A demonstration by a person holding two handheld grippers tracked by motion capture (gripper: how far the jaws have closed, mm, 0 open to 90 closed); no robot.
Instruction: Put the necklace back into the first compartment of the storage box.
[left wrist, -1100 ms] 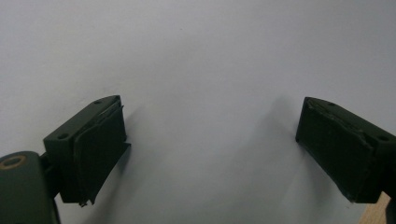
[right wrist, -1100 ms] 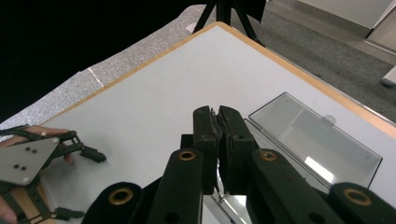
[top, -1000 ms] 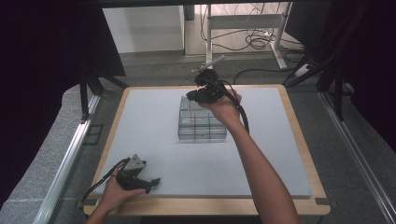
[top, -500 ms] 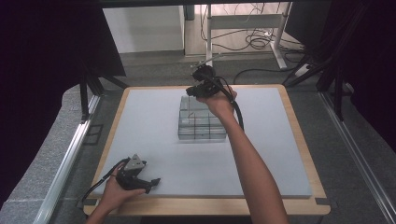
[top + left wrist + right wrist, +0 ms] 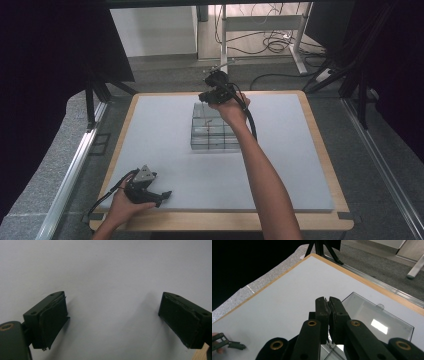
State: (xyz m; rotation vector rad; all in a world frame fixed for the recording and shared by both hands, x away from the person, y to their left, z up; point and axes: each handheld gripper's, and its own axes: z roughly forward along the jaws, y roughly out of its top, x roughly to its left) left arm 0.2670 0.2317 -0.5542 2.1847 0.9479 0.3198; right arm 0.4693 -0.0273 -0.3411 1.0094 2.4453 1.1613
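My right gripper (image 5: pixel 328 305) hovers clenched above the clear box (image 5: pixel 212 127).
Left gripper (image 5: pixel 161 194) rests released on the counter (image 5: pixel 165 125), out of the way, I judge.

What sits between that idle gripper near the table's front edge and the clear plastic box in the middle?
Nothing visible. The left gripper rests open at the front left of the grey mat, and only bare mat lies between it and the clear box. The right gripper is shut and sits at the box's far edge, beyond it.
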